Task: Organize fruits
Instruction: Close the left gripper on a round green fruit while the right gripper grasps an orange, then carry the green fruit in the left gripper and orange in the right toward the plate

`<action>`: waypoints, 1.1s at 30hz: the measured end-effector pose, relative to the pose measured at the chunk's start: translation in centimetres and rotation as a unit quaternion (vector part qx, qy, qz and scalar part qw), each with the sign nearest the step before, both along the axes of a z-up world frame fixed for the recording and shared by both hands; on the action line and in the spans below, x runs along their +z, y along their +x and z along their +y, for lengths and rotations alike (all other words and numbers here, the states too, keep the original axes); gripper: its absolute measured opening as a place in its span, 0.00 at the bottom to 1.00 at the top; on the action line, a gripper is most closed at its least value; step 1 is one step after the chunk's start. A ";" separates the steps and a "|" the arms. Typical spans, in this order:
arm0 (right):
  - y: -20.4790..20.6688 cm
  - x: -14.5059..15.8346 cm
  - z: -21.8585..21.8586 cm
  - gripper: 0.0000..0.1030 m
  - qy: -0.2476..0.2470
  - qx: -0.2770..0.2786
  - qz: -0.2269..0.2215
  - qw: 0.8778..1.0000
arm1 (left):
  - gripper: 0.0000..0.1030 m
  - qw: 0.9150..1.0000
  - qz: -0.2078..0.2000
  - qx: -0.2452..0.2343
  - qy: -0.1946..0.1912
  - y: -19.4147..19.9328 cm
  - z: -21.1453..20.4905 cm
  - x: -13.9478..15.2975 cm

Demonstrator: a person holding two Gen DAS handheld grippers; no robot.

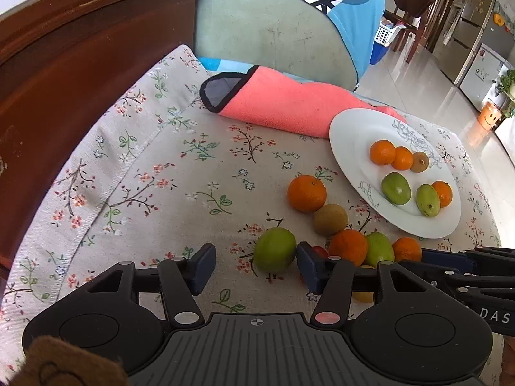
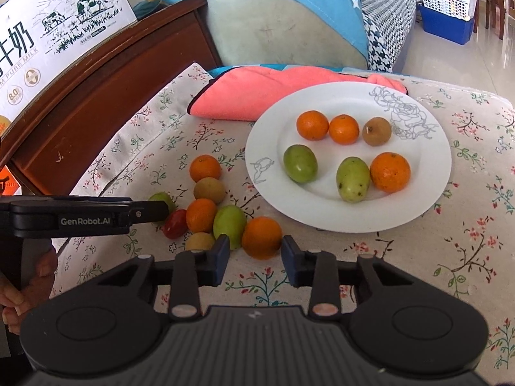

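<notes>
On the floral cloth (image 1: pixel 180 173), left wrist view: the left gripper (image 1: pixel 256 265) sits low with its jaws spread wide, holding nothing. A green fruit (image 1: pixel 275 250) lies in the gap between the 2 blue pads, nearer the right one, contact not clear. Just right of it a loose cluster: a red fruit (image 1: pixel 320 251) mostly hidden behind the right pad, an orange (image 1: pixel 348 246), a second green fruit (image 1: pixel 379 248), another orange (image 1: pixel 407 249). Farther off, a brown fruit (image 1: pixel 330 219) touches a larger orange (image 1: pixel 306 193). Far right, the white plate (image 1: pixel 351 135) carries 6 fruits: 3 oranges, 2 green, 1 brown. A pink towel (image 1: pixel 283 103) lies rolled behind the plate. The right gripper's arm enters from the right edge, near the cluster.

On the same cloth, right wrist view: the right gripper (image 2: pixel 255 257) is also open wide and empty. An orange (image 2: pixel 262 237) rests just beyond the fingertips, roughly centred on the gap, not clamped. Left of it a green fruit (image 2: pixel 230 226), an orange (image 2: pixel 201 215), a red fruit (image 2: pixel 174 223) and a yellowish fruit (image 2: pixel 199 241) partly hidden by the left pad. The left gripper (image 2: pixel 154 210) comes in from the left, seen side-on over a green fruit (image 2: pixel 161 198). The plate (image 2: pixel 270 141) sits far right of the cluster, with the same 6 fruits. A milk carton box (image 2: pixel 61 22) stands on the wooden furniture (image 2: pixel 106 96) at far left.
</notes>
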State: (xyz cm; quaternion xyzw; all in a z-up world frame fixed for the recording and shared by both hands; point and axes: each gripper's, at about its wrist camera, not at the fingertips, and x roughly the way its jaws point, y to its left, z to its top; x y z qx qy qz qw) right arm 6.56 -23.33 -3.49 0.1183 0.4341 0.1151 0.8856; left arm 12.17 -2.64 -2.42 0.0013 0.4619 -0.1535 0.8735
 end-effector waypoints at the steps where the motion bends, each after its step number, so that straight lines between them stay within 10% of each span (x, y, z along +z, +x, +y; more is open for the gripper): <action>1: 0.1 -0.1 0.0 0.31 -0.001 -0.001 0.001 1.000 | 0.50 1.000 0.002 0.000 0.000 0.1 -0.1 -0.1; 9: 0.3 -0.4 0.1 0.30 0.002 0.000 0.003 1.000 | 0.46 1.000 -0.011 -0.009 0.016 0.3 -0.8 -0.5; 15: 0.3 -0.4 0.2 0.27 -0.004 0.003 0.001 1.000 | 0.25 1.000 -0.014 -0.014 0.016 0.2 -1.0 -0.4; 33: -0.6 1.0 -0.2 0.26 0.008 0.016 -0.016 1.000 | 0.25 0.999 -0.033 -0.008 -0.005 -1.0 -0.2 2.0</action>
